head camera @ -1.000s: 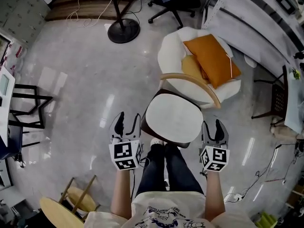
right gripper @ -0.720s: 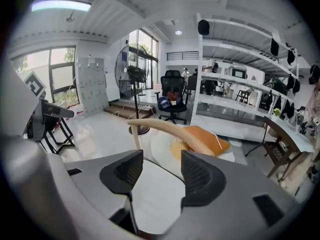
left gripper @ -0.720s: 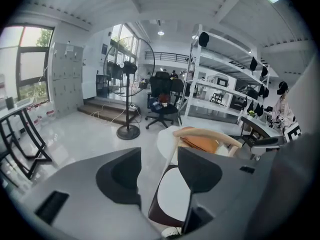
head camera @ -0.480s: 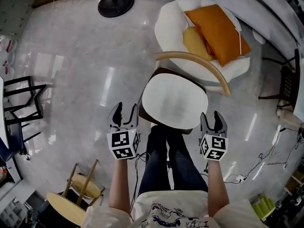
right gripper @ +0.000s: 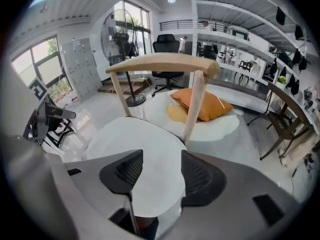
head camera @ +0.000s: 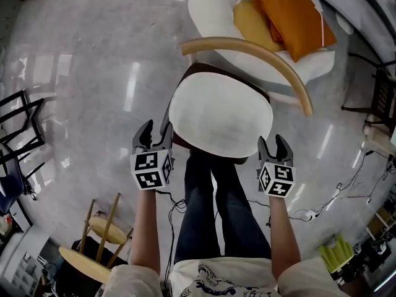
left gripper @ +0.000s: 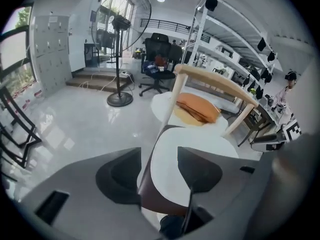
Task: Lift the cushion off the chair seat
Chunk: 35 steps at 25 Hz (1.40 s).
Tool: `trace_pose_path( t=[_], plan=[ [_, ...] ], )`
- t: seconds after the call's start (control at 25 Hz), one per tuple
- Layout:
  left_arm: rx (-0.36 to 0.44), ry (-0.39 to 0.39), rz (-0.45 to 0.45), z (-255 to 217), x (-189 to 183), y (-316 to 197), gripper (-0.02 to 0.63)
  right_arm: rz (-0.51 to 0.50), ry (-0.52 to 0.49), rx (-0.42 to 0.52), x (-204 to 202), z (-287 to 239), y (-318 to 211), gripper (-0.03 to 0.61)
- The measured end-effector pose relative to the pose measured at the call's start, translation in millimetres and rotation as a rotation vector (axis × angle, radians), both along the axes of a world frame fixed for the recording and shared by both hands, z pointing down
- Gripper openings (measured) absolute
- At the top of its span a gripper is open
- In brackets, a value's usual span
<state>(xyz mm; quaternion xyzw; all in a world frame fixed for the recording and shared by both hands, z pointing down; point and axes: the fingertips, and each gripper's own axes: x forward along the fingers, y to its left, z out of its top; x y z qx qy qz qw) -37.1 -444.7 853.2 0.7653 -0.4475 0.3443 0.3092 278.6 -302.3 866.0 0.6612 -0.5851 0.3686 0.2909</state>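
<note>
You're holding the left tool [head camera: 154, 130] and the right tool [head camera: 272, 145] wide open, one at each side of the chair [head camera: 247, 47]. The white cushion [head camera: 221, 117] is lying flat on the seat [left gripper: 150, 196], right between them, its near edge showing through each tool's gap. Neither tool is gripping anything. Beyond the chair, an orange pillow [head camera: 291, 11] is resting on a white armchair [head camera: 207, 5].

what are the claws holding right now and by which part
Nothing is held. The left claw and the right claw are both open, flanking the near edge of the white cushion.
</note>
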Motion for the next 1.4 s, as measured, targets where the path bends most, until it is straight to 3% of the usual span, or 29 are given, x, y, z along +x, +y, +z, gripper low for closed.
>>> trace_pose_path(
  t=[0.52, 0.96, 1.2, 1.4],
  plan=[
    [-0.129, 0.013, 0.011, 142, 29, 12, 0.278, 0.013, -0.070, -0.129, 27, 143, 43, 0.270],
    [-0.169, 0.034, 0.049, 177, 40, -5, 0.287, 0.064, -0.146, -0.151, 23, 177, 51, 0.313],
    [-0.184, 0.016, 0.072, 190, 46, -6, 0.287, 0.152, -0.234, -0.140, 29, 187, 58, 0.351],
    [-0.206, 0.034, 0.067, 197, 49, -5, 0.255, 0.153, -0.290, -0.139, 26, 191, 56, 0.342]
  ],
)
